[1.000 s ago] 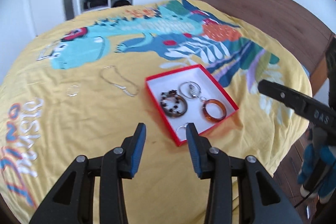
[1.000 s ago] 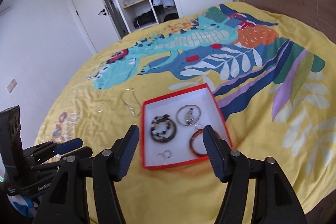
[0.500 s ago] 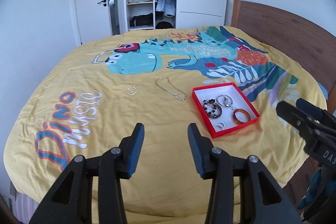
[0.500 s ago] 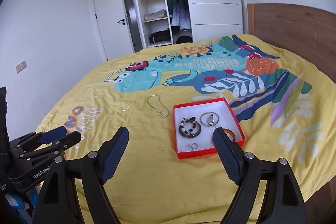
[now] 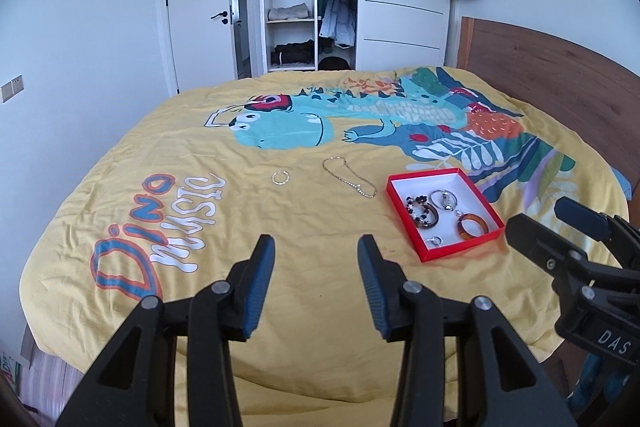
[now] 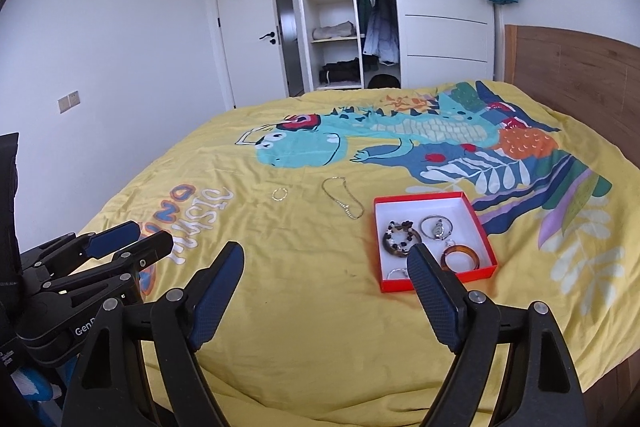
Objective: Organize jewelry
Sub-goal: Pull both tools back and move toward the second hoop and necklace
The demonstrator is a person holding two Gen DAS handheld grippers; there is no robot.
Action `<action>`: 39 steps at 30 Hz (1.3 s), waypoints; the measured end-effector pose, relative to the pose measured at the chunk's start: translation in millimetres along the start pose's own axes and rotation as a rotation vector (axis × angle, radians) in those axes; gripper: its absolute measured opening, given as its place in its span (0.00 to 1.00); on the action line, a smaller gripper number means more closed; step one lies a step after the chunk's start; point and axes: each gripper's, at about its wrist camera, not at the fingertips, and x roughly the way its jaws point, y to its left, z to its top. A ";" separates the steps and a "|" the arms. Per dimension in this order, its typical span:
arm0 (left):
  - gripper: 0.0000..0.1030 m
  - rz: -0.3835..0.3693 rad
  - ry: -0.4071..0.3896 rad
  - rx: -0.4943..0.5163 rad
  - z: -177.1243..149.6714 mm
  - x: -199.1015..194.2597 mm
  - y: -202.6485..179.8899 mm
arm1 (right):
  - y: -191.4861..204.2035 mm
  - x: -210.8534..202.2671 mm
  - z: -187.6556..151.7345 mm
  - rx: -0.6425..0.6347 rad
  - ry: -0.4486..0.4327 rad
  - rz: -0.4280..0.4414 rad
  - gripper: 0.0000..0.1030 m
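Blue pads line our fingers (image 5: 260, 287): the left gripper (image 5: 316, 283) is spread apart with nothing between, held above the near edge of the bed (image 5: 280, 339). Our right gripper (image 6: 324, 287) is spread wider still, also empty, above the same near edge; its right finger (image 6: 434, 303) overlaps the near side of the red box (image 6: 478, 217) in that view.

The red box lies on the yellow bedspread toward the bed's right side, white inside. In it we see a beaded bracelet (image 5: 422, 213), a silver ring piece (image 5: 443, 199) beside it, an amber bangle (image 5: 472, 225) nearer the right wall, and a small silver ring (image 5: 434, 241) at the near end.

Outside the box, just to its left, a thin chain necklace (image 5: 348, 179) lies loose on the bedspread. Farther left, apart from it, sits a small hoop (image 5: 280, 177). Both rest below the printed dinosaur (image 5: 288, 131), near the middle of the bed.
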 end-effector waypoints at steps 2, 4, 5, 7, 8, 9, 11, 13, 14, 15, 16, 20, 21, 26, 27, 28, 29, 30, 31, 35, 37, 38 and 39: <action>0.40 0.006 -0.005 -0.002 -1.2 -2.5 1.7 | 4.5 -0.9 -1.3 -0.005 0.001 0.005 0.80; 0.40 0.012 -0.010 -0.007 -2.6 -5.7 4.9 | 9.1 -2.5 -2.1 -0.013 0.001 0.009 0.80; 0.40 0.013 -0.012 -0.010 -3.4 -7.5 6.4 | 11.7 -3.5 -2.2 -0.016 0.001 0.011 0.80; 0.40 0.014 -0.016 -0.013 -4.3 -9.8 8.4 | 16.8 -5.5 -2.1 -0.027 0.000 0.014 0.80; 0.40 0.015 -0.019 -0.014 -4.5 -11.3 9.1 | 18.2 -6.1 -1.6 -0.031 0.000 0.015 0.80; 0.40 0.016 -0.024 -0.015 -5.0 -13.2 10.1 | 20.1 -7.2 -1.1 -0.036 -0.002 0.016 0.80; 0.40 0.018 -0.032 -0.016 -4.8 -15.9 11.7 | 22.9 -9.1 -0.1 -0.040 -0.006 0.016 0.80; 0.40 0.020 -0.038 -0.021 -5.4 -18.5 14.6 | 26.3 -10.8 0.9 -0.045 -0.008 0.018 0.80; 0.40 0.022 -0.042 -0.025 -5.7 -19.9 16.3 | 27.7 -11.0 1.0 -0.048 -0.008 0.018 0.80; 0.40 0.024 -0.044 -0.028 -5.5 -20.5 17.9 | 29.4 -11.4 1.1 -0.053 -0.008 0.018 0.80; 0.40 0.026 -0.046 -0.032 -5.5 -21.2 19.6 | 31.6 -11.3 1.2 -0.058 -0.008 0.017 0.80; 0.40 0.031 -0.052 -0.052 -6.9 -24.0 28.4 | 38.9 -11.2 1.4 -0.076 -0.004 0.014 0.80; 0.40 0.033 -0.054 -0.054 -6.8 -24.3 30.6 | 41.2 -11.3 1.5 -0.079 -0.003 0.013 0.80; 0.40 0.047 -0.067 -0.065 -6.6 -25.3 39.5 | 49.0 -6.5 2.1 -0.100 0.007 0.017 0.80; 0.40 0.049 -0.068 -0.069 -6.7 -24.5 42.0 | 50.7 -4.9 2.4 -0.103 0.010 0.019 0.80; 0.40 0.053 -0.069 -0.074 -6.7 -23.6 44.6 | 52.5 -3.1 2.4 -0.106 0.013 0.020 0.80; 0.40 0.057 -0.070 -0.078 -6.9 -22.5 47.1 | 53.9 -0.4 2.3 -0.110 0.018 0.022 0.80; 0.40 0.060 -0.072 -0.082 -7.2 -21.4 49.7 | 55.7 1.2 1.6 -0.113 0.021 0.023 0.80; 0.40 0.065 -0.072 -0.085 -7.3 -19.7 51.6 | 57.2 3.8 1.1 -0.116 0.027 0.024 0.80; 0.40 0.078 -0.062 -0.095 -8.9 -9.7 59.0 | 60.4 17.7 -0.8 -0.123 0.053 0.027 0.80; 0.40 0.085 -0.047 -0.099 -10.5 -0.4 63.0 | 60.2 28.0 -2.6 -0.122 0.072 0.029 0.80; 0.40 0.087 -0.040 -0.103 -12.2 4.6 64.3 | 60.0 33.9 -4.0 -0.122 0.084 0.032 0.80; 0.40 0.089 -0.031 -0.107 -13.1 9.6 66.5 | 60.7 39.0 -5.5 -0.122 0.096 0.033 0.80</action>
